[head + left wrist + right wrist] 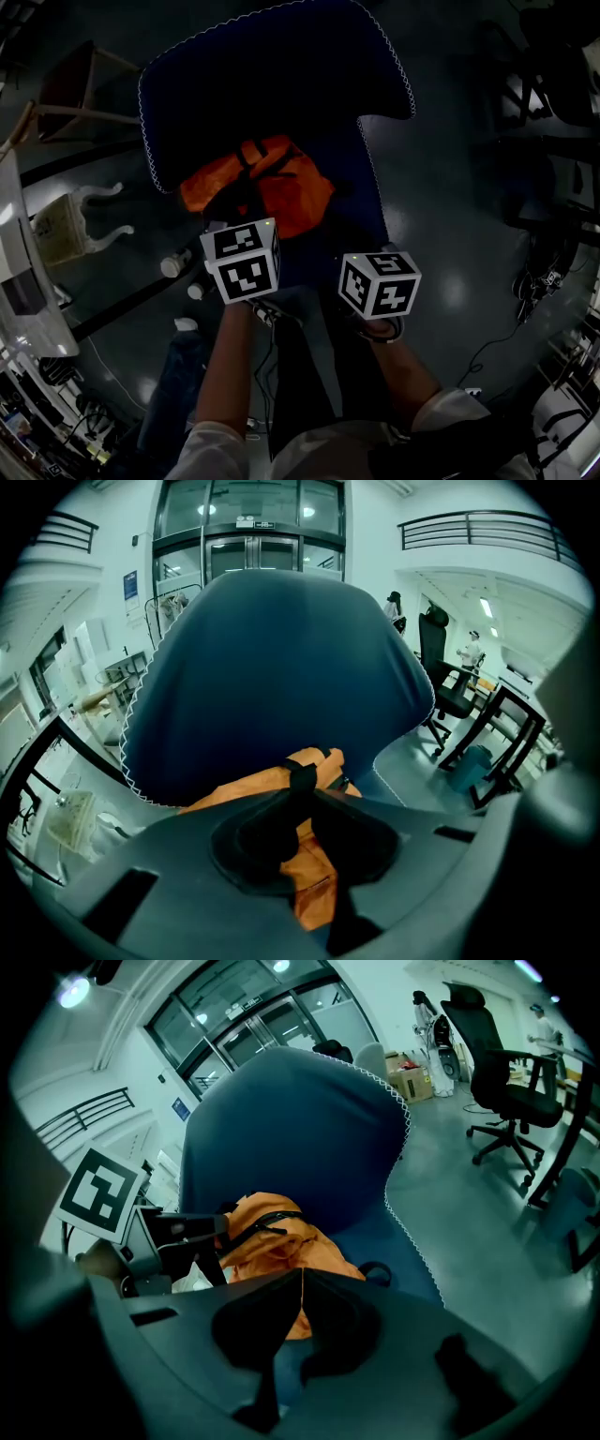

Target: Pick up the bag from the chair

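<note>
Orange bag (281, 192) on chair (272, 84); L gripper (300, 801) pinches bag strap (301, 776), R gripper (299, 1279) closed

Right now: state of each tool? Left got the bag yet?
Left tool: closed on the bag strap.
Right tool: closed, nothing between its jaws; the orange bag lies just beyond it.

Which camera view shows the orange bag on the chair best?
The right gripper view: the bag is bright, its strap clear. The head view shows it very dim; the left gripper view hides most of it behind its own jaws.
</note>
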